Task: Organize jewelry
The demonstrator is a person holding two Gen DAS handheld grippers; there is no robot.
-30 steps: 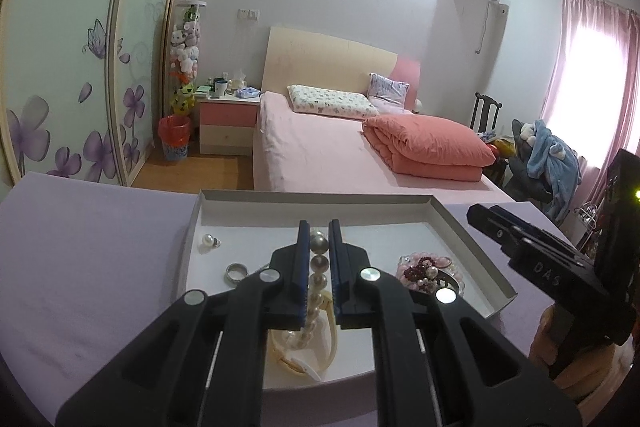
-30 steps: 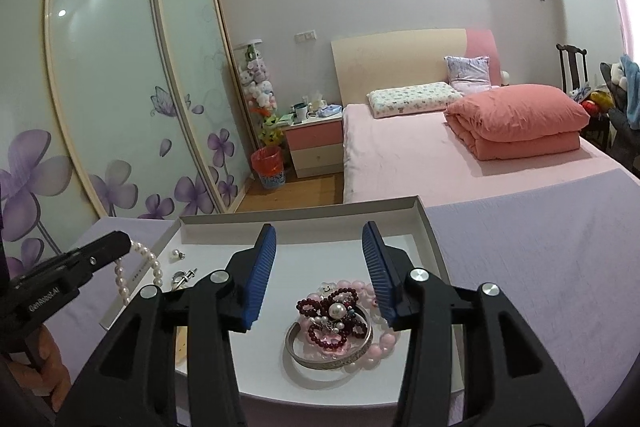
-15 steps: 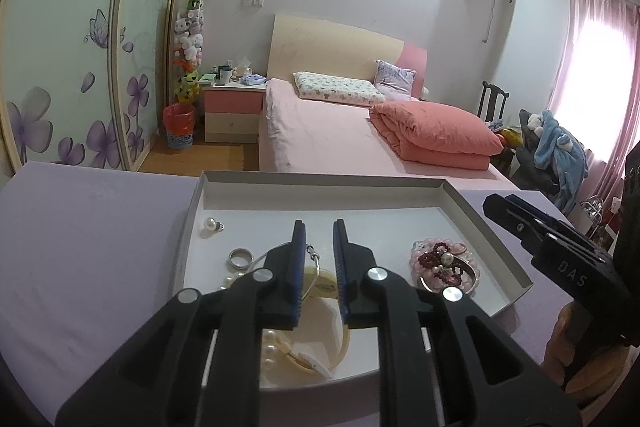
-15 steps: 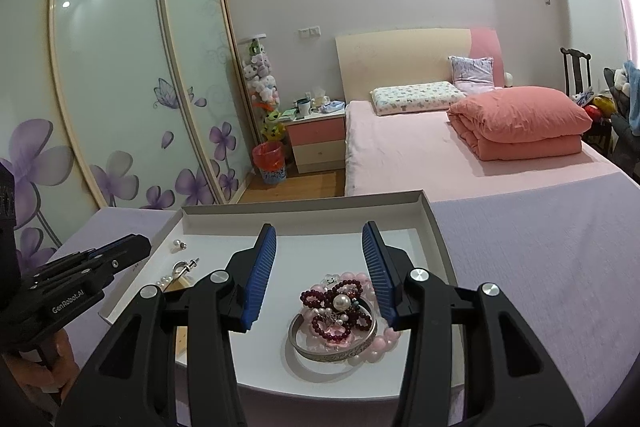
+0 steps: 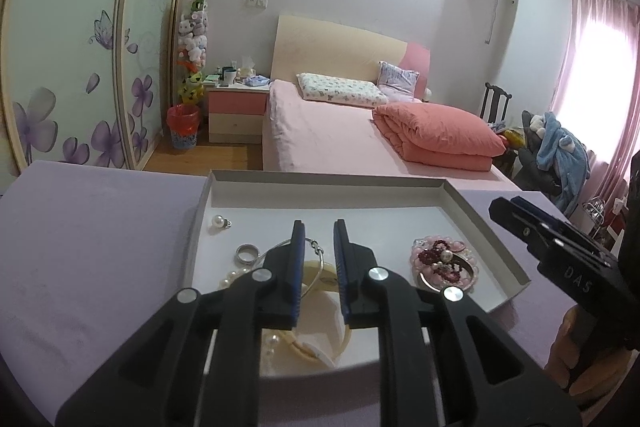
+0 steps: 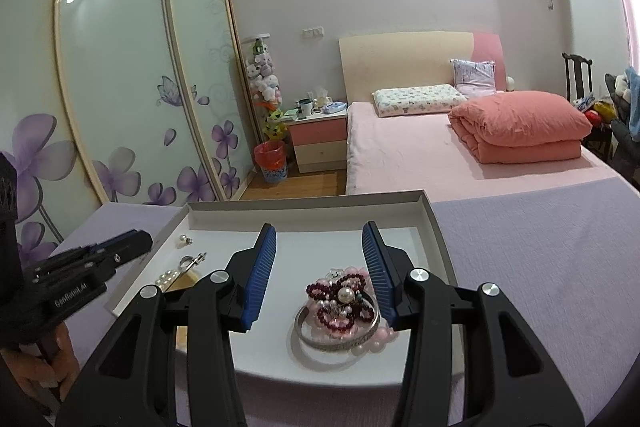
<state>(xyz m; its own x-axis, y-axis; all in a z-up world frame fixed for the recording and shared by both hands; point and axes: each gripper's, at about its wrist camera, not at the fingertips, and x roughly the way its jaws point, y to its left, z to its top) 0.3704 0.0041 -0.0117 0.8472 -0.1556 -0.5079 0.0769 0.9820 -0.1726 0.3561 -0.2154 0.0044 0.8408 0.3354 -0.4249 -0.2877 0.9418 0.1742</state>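
— Tray point(image 5: 492, 223), white, shallow, lying on lilac cloth point(image 5: 96, 243). Any jewelry inside?

— Plenty. Pearl earring point(image 5: 218, 221) alone near far left corner; silver ring point(image 5: 247, 253) closer in, beside thin silver bangle point(image 5: 316, 269) and cream bangle point(image 5: 320, 311). Pearl strand point(image 5: 232, 275) curled at left wall, partly hidden behind gripper.

— And right side of tray?

— Heap of dark red beads point(image 6: 340, 303), pink beads point(image 6: 372, 341) and wide silver bangle point(image 6: 320, 337), all touching.

— Left gripper point(image 5: 317, 241)?

— Slightly parted, grasping nothing, hovering above thin silver bangle and cream bangle.

— Right gripper point(image 6: 319, 241)?

— Spread wide, also gripping nothing, poised over heap of beads, blue pads point(image 6: 262, 267) on either side. Contact with heap impossible to tell.
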